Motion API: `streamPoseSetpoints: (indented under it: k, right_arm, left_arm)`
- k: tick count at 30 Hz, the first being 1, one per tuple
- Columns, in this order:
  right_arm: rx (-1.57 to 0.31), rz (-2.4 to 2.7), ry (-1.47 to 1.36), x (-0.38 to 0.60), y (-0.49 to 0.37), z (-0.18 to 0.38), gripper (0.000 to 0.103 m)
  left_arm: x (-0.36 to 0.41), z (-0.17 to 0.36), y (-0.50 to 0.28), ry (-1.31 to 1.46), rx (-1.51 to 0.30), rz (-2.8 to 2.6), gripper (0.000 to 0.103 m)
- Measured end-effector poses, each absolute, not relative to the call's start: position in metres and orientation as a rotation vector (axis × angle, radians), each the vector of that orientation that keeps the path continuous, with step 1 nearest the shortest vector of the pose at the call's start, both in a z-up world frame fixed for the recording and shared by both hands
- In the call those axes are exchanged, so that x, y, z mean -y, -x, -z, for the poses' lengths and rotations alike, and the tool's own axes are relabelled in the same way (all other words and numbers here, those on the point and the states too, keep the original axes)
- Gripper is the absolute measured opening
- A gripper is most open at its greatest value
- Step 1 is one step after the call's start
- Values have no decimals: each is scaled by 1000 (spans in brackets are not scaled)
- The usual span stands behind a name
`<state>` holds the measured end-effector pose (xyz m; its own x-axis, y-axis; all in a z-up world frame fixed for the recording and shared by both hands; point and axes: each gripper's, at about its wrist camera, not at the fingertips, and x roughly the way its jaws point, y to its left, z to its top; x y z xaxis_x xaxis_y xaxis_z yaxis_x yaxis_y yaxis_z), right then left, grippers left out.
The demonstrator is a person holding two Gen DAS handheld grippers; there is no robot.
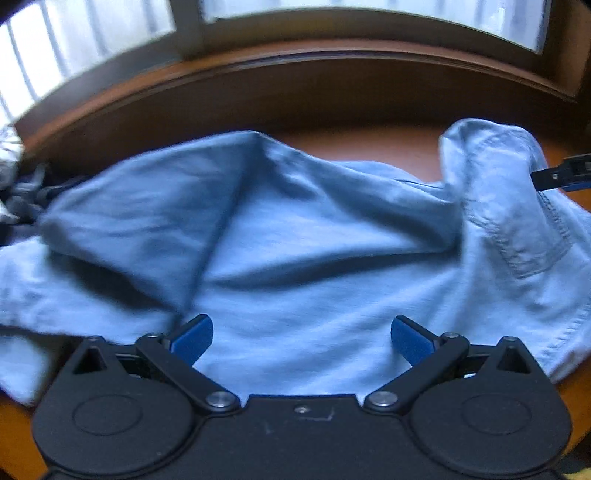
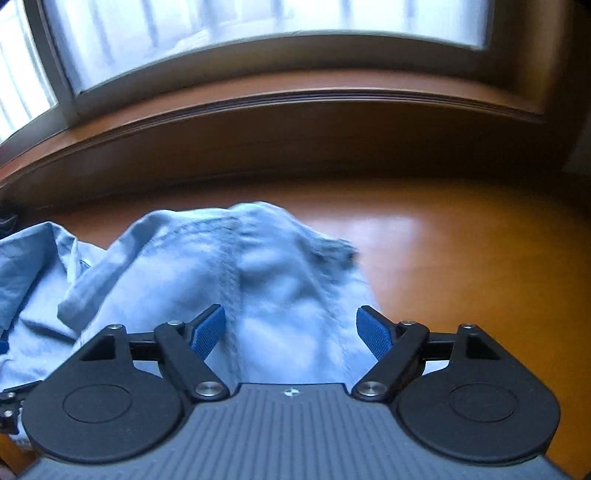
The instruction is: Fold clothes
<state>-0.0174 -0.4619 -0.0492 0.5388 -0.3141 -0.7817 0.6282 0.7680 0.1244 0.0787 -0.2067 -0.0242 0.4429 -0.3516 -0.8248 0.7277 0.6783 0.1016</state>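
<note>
A light blue shirt (image 1: 295,236) lies rumpled across a wooden table (image 1: 369,144), with a raised fold at its middle and a bunched part with a stitched pocket at the right. My left gripper (image 1: 301,338) hovers over the shirt's near part, open, with nothing between its blue pads. In the right wrist view the same shirt (image 2: 229,273) fills the left and centre, its bunched seamed end piled up. My right gripper (image 2: 291,330) stands open above that bunched end, the pads apart from the cloth. A finger of the right gripper (image 1: 561,173) shows at the far right edge of the left view.
A wooden ledge (image 2: 295,110) under a bright window (image 2: 258,33) runs along the far side of the table. Bare shiny tabletop (image 2: 461,240) stretches to the right of the shirt. A dark patterned heap of cloth (image 1: 14,184) lies at the far left.
</note>
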Motion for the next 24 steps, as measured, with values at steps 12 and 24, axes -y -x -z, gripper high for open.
streamPoseSetpoints:
  k: [12, 24]
  right_arm:
    - [-762, 488, -264, 458, -19, 21, 11]
    - [-524, 521, -153, 408, 179, -95, 3]
  left_arm:
    - [203, 26, -75, -419, -965, 559, 103]
    - [248, 15, -34, -470, -923, 612, 103]
